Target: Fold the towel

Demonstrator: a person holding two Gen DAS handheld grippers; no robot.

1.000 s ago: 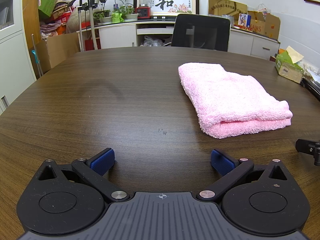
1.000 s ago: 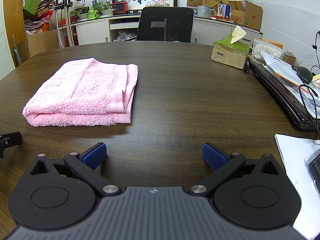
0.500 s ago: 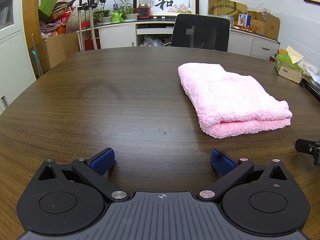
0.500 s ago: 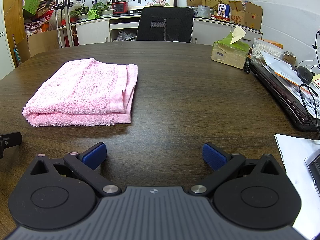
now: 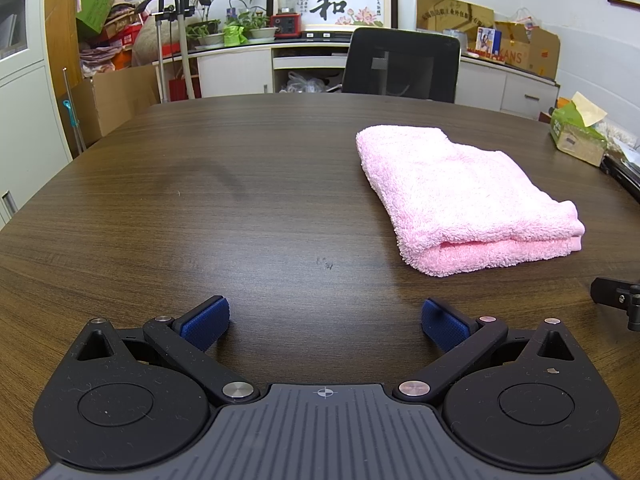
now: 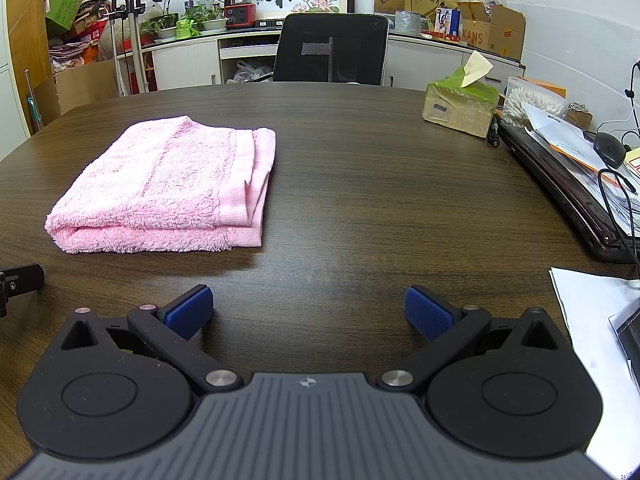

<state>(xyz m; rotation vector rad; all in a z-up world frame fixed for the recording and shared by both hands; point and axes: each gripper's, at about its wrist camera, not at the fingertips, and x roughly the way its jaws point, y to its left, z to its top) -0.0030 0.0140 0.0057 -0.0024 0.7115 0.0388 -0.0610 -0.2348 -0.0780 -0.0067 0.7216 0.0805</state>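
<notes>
Left gripper (image 5: 325, 322): jaws spread wide, blue pads (image 5: 206, 323) well apart, nothing between them, sitting low over bare wood. Right gripper (image 6: 309, 312): same, spread wide and empty, pads (image 6: 427, 312) over bare wood.

Pink towel (image 6: 168, 188) lies folded on the dark wood table (image 6: 360, 184), flat, in stacked layers. In the right wrist view it sits ahead and to the left of the right gripper; the fold's rounded edge faces the camera's near left, the hemmed edges line up along its right side. In the left wrist view the towel (image 5: 460, 196) is ahead and to the right of the left gripper, thick folded edge toward the camera. Neither gripper touches it; both are clear of its near edge. Towel lies between the two gripper lines.

A black part of the other gripper pokes in at each frame's edge, near the towel's near corner.

Further out: green tissue box (image 6: 460, 110) at the table's far right, well apart from the towel. Closed dark laptop (image 6: 560, 184) along the right edge with papers on it, mouse (image 6: 610, 148) beside it. White sheet (image 6: 592, 320) near right. Black office chair (image 6: 332, 50) at the far side of the table.
</notes>
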